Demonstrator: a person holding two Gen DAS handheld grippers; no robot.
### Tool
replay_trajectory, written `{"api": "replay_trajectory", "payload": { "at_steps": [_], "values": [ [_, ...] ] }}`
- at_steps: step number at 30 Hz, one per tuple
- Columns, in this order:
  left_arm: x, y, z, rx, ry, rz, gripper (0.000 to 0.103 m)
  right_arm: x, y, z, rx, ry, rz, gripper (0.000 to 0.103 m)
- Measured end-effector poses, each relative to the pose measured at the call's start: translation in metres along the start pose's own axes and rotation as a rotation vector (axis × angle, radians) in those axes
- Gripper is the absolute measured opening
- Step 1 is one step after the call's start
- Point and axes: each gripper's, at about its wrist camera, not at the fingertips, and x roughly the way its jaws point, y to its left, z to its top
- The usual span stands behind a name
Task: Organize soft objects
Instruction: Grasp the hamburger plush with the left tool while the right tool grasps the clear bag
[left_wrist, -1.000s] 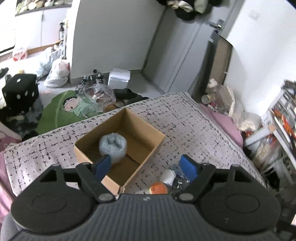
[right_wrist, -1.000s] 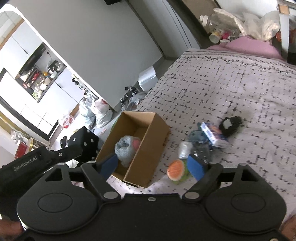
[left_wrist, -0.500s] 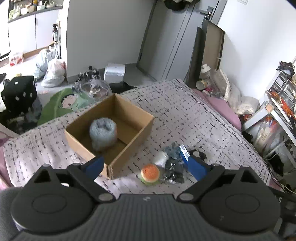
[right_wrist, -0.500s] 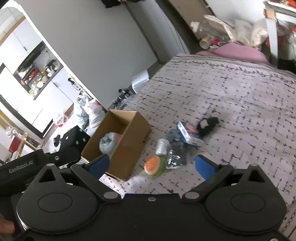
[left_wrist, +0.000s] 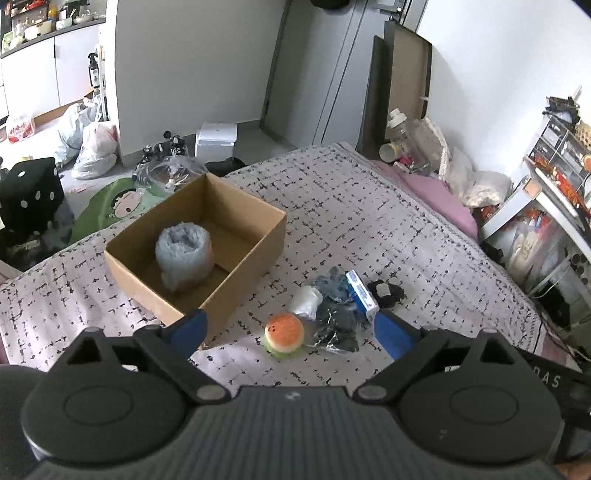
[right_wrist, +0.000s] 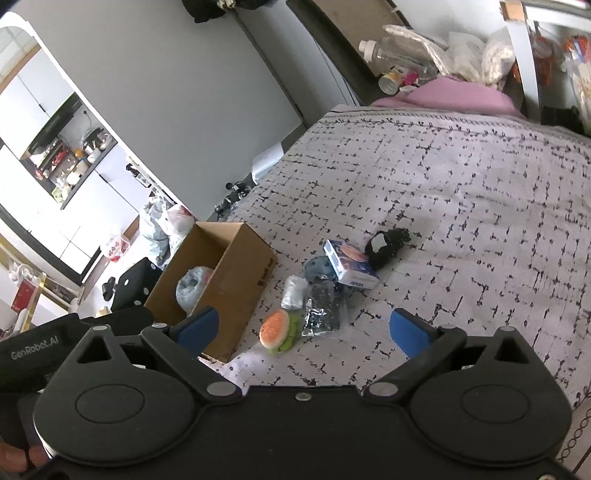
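Observation:
An open cardboard box (left_wrist: 258, 236) (right_wrist: 251, 266) sits on the patterned bedspread, with a fluffy blue-grey roll (left_wrist: 184, 254) (right_wrist: 192, 288) inside. To its right lies a small pile: a burger-shaped plush (left_wrist: 284, 334) (right_wrist: 275, 330), a white bundle (left_wrist: 304, 301), a dark packet in clear plastic (left_wrist: 336, 328) (right_wrist: 321, 308), a blue-and-white packet (left_wrist: 362, 295) (right_wrist: 349, 264) and a black fluffy item (left_wrist: 386, 291) (right_wrist: 386, 245). My left gripper (left_wrist: 290, 332) is open above the burger plush, touching nothing. My right gripper (right_wrist: 303, 328) is open too, hovering short of the pile.
The bedspread (right_wrist: 461, 192) has free room to the right of the pile. A pink pillow (left_wrist: 436, 192), bottles and bags crowd the bed's far end. On the floor beyond lie plastic bags (left_wrist: 92, 144), a black dotted cube (left_wrist: 31, 192) and a white box (left_wrist: 216, 138).
Both grippers' jaws have spread wider. Both views have pulled back from the box, so the pile now shows in full between the fingers.

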Motion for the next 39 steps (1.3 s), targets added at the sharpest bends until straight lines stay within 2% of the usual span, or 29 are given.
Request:
{"api": "replay_trajectory", "payload": {
  "at_steps": [6,9,13,19,23,31,39],
  "values": [
    [0.014,-0.003,-0.008,0.010,-0.030,0.000,0.096,0.006,-0.013,-0.004,0.040,-0.022,0.015,0.099],
    [0.023,-0.005,-0.010,0.012,-0.033,0.007,0.095,0.012,-0.027,-0.003,0.114,-0.013,0.034,0.097],
    [0.036,-0.003,-0.013,-0.006,-0.011,0.002,0.093,0.024,-0.038,0.000,0.183,0.007,0.058,0.092],
    [0.061,-0.003,-0.015,-0.018,0.022,-0.003,0.093,0.046,-0.045,0.004,0.212,0.052,0.047,0.089],
    [0.080,-0.001,-0.018,-0.018,0.058,-0.006,0.091,0.061,-0.050,0.005,0.257,0.088,0.078,0.088],
    [0.109,0.005,-0.021,-0.032,0.102,0.008,0.090,0.097,-0.045,0.010,0.237,0.150,0.050,0.088],
    [0.137,0.004,-0.022,-0.023,0.150,0.012,0.084,0.124,-0.043,0.011,0.233,0.204,0.037,0.079]
  ]
}}
